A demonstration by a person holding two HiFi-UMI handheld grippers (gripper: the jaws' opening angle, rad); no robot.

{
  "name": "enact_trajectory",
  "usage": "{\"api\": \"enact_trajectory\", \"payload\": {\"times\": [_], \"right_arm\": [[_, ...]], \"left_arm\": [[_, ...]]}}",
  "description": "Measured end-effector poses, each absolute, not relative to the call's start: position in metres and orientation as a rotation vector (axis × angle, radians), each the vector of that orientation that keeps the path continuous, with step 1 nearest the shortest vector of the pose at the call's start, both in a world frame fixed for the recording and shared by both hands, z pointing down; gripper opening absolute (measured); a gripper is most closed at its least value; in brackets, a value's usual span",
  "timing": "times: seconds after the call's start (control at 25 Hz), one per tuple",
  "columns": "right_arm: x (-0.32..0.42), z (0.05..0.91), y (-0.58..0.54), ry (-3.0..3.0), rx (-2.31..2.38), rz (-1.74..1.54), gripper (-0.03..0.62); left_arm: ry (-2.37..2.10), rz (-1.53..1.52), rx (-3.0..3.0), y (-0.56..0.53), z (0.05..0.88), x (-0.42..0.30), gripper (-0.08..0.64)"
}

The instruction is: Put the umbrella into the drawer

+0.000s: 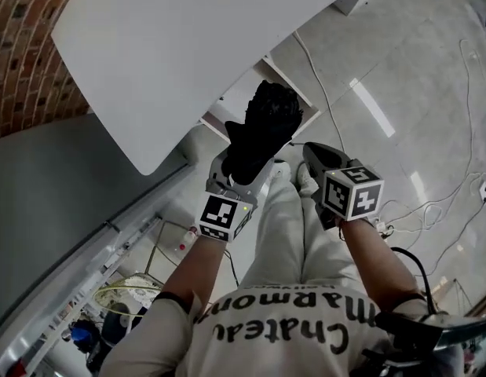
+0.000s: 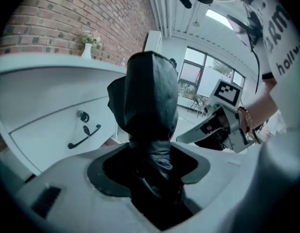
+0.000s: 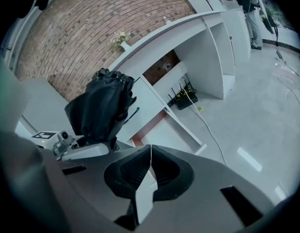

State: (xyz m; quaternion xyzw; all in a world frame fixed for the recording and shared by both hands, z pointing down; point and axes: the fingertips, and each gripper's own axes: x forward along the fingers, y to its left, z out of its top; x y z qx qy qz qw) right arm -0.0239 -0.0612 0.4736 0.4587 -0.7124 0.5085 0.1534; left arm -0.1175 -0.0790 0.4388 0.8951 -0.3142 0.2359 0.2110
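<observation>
A black folded umbrella [image 1: 262,128] stands upright in my left gripper [image 1: 241,177], whose jaws are shut on its lower end. In the left gripper view the umbrella [image 2: 150,101] rises between the jaws and fills the middle. My right gripper [image 1: 317,162] hangs just to the right of it, shut with nothing in it; its pads meet in the right gripper view [image 3: 150,152]. Below and ahead, an open white drawer [image 3: 169,130] sticks out low from the white desk [image 1: 188,45]. A closed drawer front with a black handle [image 2: 84,136] shows to the left.
A brick wall [image 3: 91,28] backs the desk, and a small vase of flowers [image 2: 86,47] stands on top. Cables [image 1: 329,108] run over the pale tiled floor, and a black power strip [image 3: 181,98] lies under the desk. A person [image 3: 249,4] stands far off.
</observation>
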Motion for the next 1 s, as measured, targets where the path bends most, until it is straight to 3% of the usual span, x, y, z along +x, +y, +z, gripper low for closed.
{"api": "enact_trajectory", "payload": {"times": [0.4, 1.0], "right_arm": [[-0.001, 0.542, -0.079, -2.044, 1.45, 1.393, 0.015], [0.021, 0.588, -0.071, -2.08, 1.496, 1.464, 0.015]], "left_arm": [[-0.928, 0.713, 2.36, -0.1, 0.551, -0.12, 0.25], [-1.128, 0.7, 2.148, -0.13, 0.633, -0.133, 0.25]]}}
